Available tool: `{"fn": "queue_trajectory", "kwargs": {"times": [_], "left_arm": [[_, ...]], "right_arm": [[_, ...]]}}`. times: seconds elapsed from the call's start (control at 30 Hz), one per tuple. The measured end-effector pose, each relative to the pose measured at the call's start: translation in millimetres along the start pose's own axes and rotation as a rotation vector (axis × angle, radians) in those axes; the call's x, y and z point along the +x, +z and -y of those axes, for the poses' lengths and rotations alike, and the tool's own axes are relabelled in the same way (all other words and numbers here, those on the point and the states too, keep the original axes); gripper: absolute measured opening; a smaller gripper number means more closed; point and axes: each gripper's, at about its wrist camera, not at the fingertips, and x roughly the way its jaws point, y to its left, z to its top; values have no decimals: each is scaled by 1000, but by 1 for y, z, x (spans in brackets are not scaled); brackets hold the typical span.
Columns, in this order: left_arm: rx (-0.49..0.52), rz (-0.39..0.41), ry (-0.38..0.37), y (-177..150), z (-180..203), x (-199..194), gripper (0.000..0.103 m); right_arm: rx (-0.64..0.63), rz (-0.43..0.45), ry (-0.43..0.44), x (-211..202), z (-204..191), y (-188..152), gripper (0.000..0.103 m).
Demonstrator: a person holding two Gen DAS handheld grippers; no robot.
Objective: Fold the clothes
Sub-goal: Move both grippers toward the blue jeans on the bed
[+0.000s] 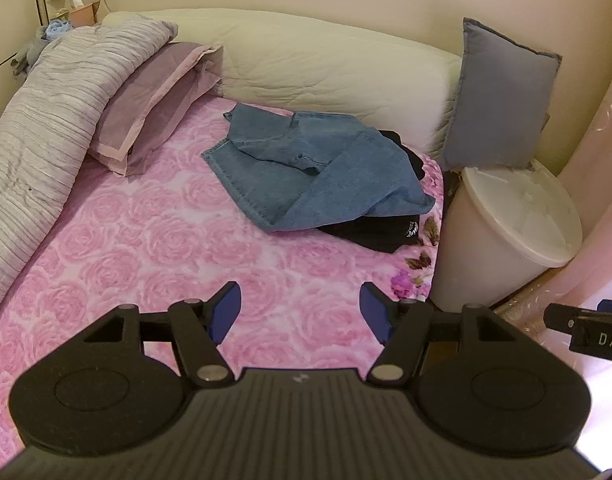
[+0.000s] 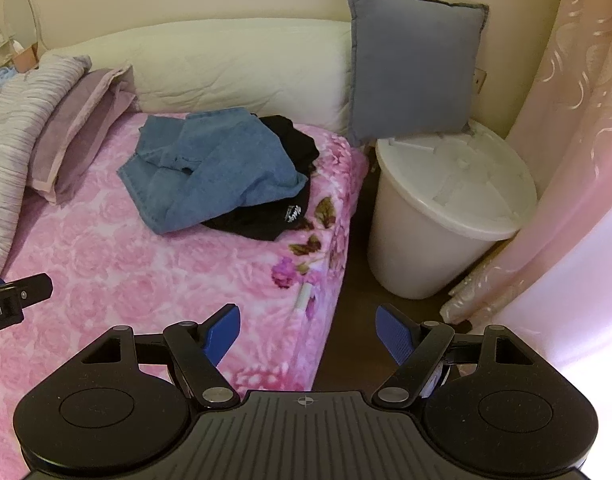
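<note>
A home bedroom: a bed (image 1: 146, 248) with a pink rose-patterned cover, pillows (image 1: 154, 100) at its far end, a pink curtain (image 2: 578, 140) on the right, and a white lidded bin (image 2: 446, 220) beside the bed.

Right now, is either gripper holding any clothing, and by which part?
Nothing is held. The left gripper and right gripper have open jaws, short of the crumpled blue denim garment.

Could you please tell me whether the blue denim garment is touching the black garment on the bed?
Touching. In the right wrist view the denim garment lies draped directly over the black garment, with no gap between them; the left wrist view shows the same overlap.
</note>
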Motion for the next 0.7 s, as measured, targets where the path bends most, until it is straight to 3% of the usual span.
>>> {"fn": "queue_trajectory", "kwargs": {"times": [0.7], "left_arm": [[-66, 0, 52, 16, -14, 1, 62]], "right_arm": [[-85, 15, 28, 10, -18, 20, 78]]}}
